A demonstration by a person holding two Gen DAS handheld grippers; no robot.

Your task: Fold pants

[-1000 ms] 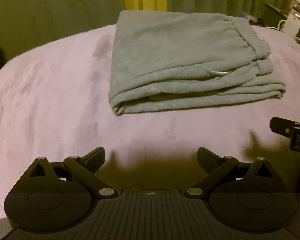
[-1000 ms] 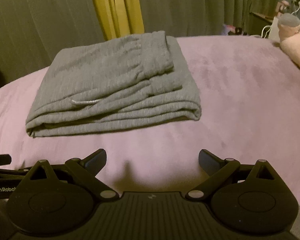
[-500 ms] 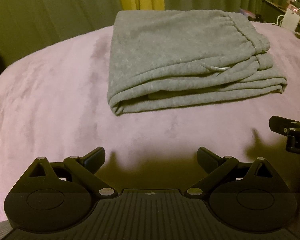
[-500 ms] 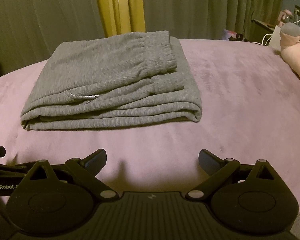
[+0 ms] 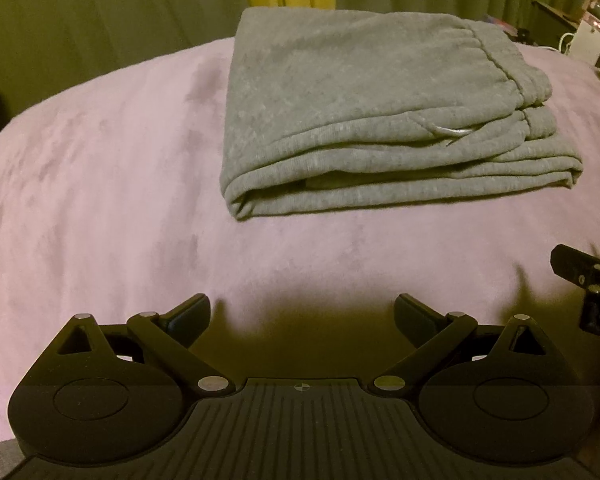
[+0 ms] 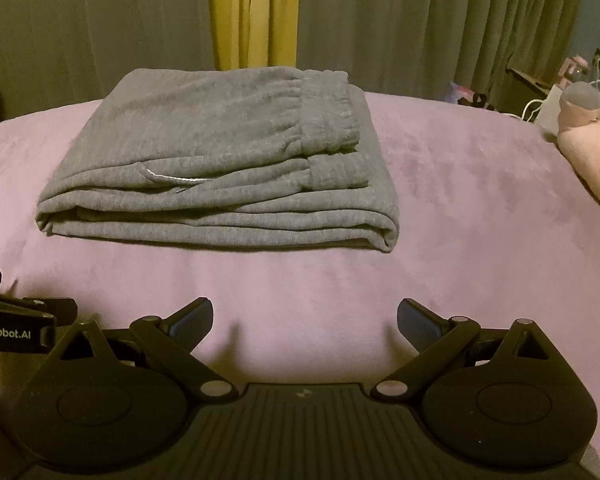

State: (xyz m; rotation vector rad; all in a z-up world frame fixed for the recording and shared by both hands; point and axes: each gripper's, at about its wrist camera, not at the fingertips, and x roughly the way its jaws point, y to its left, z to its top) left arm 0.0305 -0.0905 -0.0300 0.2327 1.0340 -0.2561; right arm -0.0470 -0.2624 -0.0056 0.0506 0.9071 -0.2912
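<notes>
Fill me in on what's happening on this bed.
A person with a gripper in each hand is folding pants. The grey pants lie folded in a compact stack on the pink blanket. The left gripper and right gripper are both open, short of the pants, holding nothing.

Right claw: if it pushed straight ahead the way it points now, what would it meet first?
Probably the folded grey pants. The right claw is open and empty, with bare purple bedspread between it and the stack's near layered edge. Its height above the bed is unclear, so it might brush the bedspread first.
</notes>
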